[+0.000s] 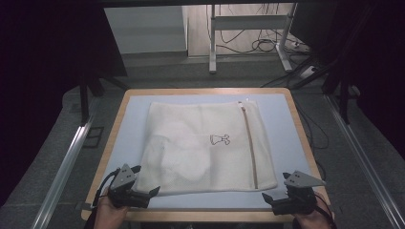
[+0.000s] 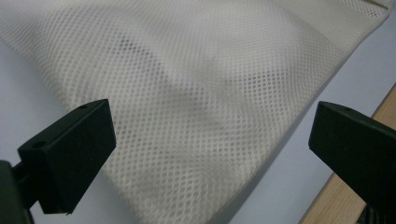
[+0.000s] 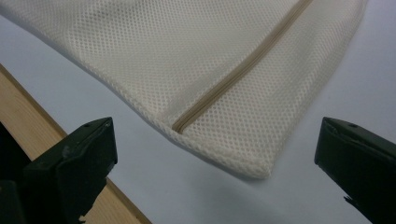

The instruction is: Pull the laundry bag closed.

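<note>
- the left gripper (image 1: 148,180) and right gripper (image 1: 276,187) sat wide apart-jawed at the near table edge, holding nothing.
- the cream mesh zippered laundry bag (image 1: 200,148) lay flat on the pale blue table mat (image 1: 282,124).
- the left gripper view revealed something darker inside the mesh.
- a small black logo (image 1: 219,139) appeared from above.

Cream mesh zip bag (image 1: 205,145) flat on the pale-blue mat (image 1: 282,119)

Left gripper (image 1: 143,183), hand-held, jaws wide apart, at the near-left corner of the mesh bag (image 1: 200,143); right gripper (image 1: 276,191), hand-held, jaws wide apart, just off the bag's near-right corner.
</note>
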A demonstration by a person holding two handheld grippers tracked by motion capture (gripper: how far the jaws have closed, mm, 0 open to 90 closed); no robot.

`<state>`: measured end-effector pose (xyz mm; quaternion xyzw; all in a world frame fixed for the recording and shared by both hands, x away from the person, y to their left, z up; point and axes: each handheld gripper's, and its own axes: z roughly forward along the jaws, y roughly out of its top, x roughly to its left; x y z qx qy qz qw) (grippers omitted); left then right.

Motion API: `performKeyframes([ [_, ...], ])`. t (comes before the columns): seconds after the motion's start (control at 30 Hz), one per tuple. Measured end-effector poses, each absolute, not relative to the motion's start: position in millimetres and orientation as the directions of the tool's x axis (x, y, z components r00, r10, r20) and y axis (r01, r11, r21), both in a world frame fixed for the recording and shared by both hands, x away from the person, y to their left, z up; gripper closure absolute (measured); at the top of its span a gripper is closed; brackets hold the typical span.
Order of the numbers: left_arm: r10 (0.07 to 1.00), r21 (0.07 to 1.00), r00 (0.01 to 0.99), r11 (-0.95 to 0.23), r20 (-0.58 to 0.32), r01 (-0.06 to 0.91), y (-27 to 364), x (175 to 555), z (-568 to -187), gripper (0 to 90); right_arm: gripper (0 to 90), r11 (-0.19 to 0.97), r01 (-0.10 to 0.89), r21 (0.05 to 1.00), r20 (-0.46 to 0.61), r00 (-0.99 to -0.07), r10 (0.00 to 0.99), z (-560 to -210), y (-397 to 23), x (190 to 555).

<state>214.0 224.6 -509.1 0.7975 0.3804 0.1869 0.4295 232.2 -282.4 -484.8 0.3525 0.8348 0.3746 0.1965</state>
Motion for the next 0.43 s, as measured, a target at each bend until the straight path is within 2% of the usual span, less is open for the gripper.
performKeyframes([
  [0.2,0.776,0.814,0.627,-0.321,-0.067,0.484,231.8,212.4,-514.1,0.3,0.0,0.471,0.464,0.75,-0.044,-0.676,0.735,-488.4,-283.9,232.0],
  [0.43,0.773,0.812,0.631,-0.326,-0.066,0.484,231.2,212.4,-514.3,0.3,0.0,0.474,0.473,0.743,-0.038,-0.677,0.735,-489.2,-283.7,233.1],
])
